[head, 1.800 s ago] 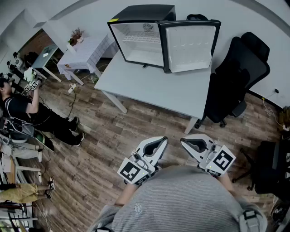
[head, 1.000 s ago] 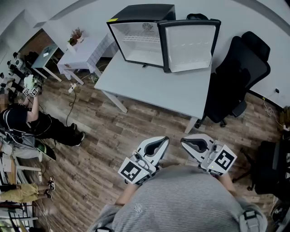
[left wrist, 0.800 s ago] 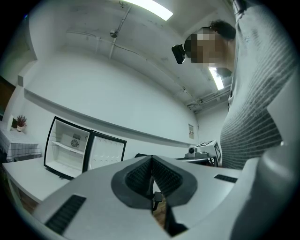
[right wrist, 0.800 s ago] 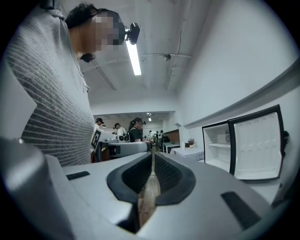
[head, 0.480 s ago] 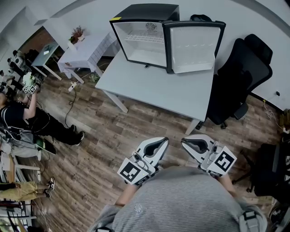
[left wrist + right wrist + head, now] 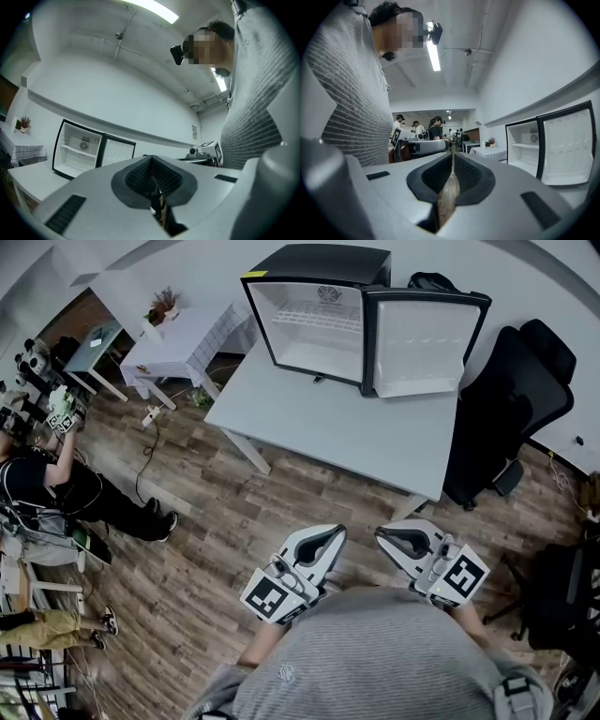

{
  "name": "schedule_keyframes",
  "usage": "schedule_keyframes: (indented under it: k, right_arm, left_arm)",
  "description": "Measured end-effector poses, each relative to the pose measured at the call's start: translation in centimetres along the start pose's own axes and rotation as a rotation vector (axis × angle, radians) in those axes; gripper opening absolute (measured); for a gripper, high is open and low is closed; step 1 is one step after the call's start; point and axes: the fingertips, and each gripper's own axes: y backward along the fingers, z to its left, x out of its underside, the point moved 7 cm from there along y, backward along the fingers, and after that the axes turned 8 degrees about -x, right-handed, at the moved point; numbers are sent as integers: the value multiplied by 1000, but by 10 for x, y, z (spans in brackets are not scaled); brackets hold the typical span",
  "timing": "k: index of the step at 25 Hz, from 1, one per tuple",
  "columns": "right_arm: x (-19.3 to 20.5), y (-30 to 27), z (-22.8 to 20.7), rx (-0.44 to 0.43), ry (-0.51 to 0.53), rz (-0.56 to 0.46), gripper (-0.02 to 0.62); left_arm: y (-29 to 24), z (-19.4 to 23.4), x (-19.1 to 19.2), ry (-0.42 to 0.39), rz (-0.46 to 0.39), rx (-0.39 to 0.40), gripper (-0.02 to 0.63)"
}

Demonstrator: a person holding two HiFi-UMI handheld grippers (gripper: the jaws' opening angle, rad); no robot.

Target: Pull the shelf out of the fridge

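A small black fridge (image 6: 319, 296) stands on the far end of a grey table (image 6: 347, 432), its door (image 6: 422, 329) swung open to the right. A white wire shelf (image 6: 314, 317) sits across its white inside. Both grippers hang low against my body, far from the fridge. The left gripper (image 6: 317, 538) and the right gripper (image 6: 403, 538) are shut with nothing in them. In the left gripper view the fridge (image 6: 77, 150) and its shelf (image 6: 75, 150) lie ahead at the left, beyond the shut left gripper (image 6: 151, 161). The right gripper view has the door (image 6: 565, 147) at the right, past the right gripper (image 6: 452, 159).
A black office chair (image 6: 506, 395) stands right of the table. A small white table (image 6: 183, 338) with a plant is at the back left. A person (image 6: 56, 484) crouches on the wooden floor (image 6: 216, 521) at the left. More people (image 6: 433, 127) work behind me.
The head view has swung a little, so the fridge and table now sit further right in the picture. Both grippers stay shut in the same place by my body.
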Motion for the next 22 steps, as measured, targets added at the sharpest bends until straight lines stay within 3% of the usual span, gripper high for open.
schedule_keyframes:
  k: [13,22]
  right_arm:
    - [0,-105,-39,46,-12,7,13]
    - [-1,-184,-55,127,-5,-3,13]
  left_arm:
    - [17,115,-27,2,23,38,11]
    - [49,198,-41,-14,38,61,11]
